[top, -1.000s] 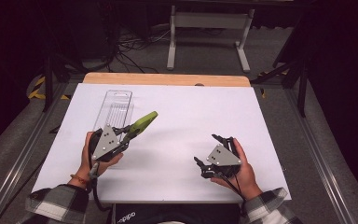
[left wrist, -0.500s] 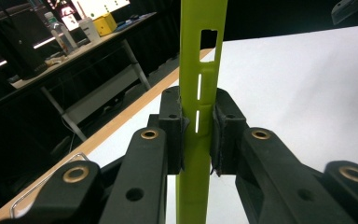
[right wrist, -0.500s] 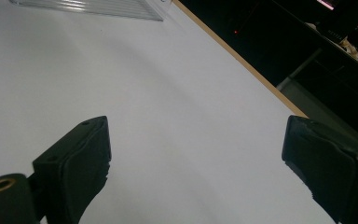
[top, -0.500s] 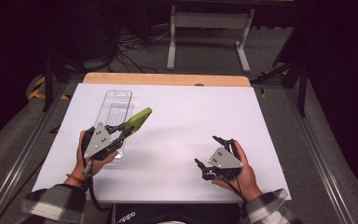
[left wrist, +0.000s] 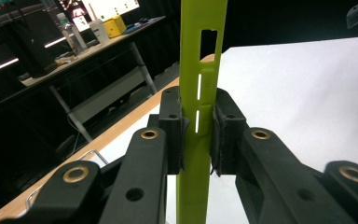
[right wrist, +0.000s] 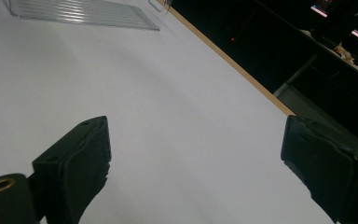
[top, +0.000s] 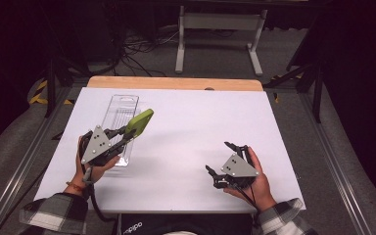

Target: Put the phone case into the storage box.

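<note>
White paper covers the table [top: 186,147], where the left gripper [top: 122,137] is clamped on a flat lime-green plastic piece [top: 139,122], held in the air just above the clear ribbed tray [top: 120,117]. Well apart, the right gripper [top: 225,161] rests low with its jaws wide apart and nothing between them. Since the pads [left wrist: 172,130] pinch only the narrow edges of the slotted strip, it could twist or slip out if tilted or knocked against the tray.

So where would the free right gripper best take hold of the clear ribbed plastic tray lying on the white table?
Probably at a long side edge of the clear ribbed plastic tray, approached from its open right-hand side. It lies flat, long and narrow, so only its thin rim offers purchase. The right gripper has open jaws; the left gripper is shut on the flat lime-green plastic strip above the tray's near part, so go farther up.
</note>
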`<state>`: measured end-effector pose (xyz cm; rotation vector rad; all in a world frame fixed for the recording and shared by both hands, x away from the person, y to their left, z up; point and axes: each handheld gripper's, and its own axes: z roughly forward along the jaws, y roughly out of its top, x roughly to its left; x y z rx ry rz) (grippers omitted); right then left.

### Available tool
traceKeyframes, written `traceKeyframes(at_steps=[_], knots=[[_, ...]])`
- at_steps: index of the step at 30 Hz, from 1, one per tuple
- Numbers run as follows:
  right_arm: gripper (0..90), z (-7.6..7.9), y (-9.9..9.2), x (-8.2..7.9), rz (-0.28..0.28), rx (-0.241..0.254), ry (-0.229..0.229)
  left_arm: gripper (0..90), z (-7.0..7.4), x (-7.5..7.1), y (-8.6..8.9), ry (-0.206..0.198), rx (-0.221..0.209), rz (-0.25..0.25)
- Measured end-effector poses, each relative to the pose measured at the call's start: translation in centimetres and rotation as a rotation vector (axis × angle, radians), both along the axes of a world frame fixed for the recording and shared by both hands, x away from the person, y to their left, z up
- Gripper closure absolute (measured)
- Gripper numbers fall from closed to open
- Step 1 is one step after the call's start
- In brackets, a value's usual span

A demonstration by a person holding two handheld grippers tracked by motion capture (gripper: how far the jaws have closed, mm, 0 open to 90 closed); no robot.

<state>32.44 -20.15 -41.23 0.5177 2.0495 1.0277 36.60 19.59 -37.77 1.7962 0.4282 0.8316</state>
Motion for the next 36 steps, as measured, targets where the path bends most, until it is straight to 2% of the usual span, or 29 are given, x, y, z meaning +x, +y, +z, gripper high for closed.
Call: traceKeyframes(at_steps=[9,14,25,34,36], knots=[[9.3,0.1,-0.2,0.2,-0.006,-0.009,0.0,78.0,0.4,0.1,1.1,-0.008,-0.011,0.034],[9.3,0.0,-0.2,0.2,-0.004,-0.016,-0.001,78.0,0.6,0.2,1.5,-0.009,-0.018,0.037],[9.7,0.0,-0.1,0.2,0.001,-0.014,0.004,78.0,0.7,0.5,2.8,0.01,-0.056,0.047],[10.0,0.0,-0.1,0.3,0.001,-0.017,0.011,78.0,0.6,0.9,3.7,0.033,-0.073,0.029],[10.4,0.0,-0.1,0.2,0.009,-0.018,0.012,78.0,0.7,0.9,3.9,0.03,-0.064,0.023]])
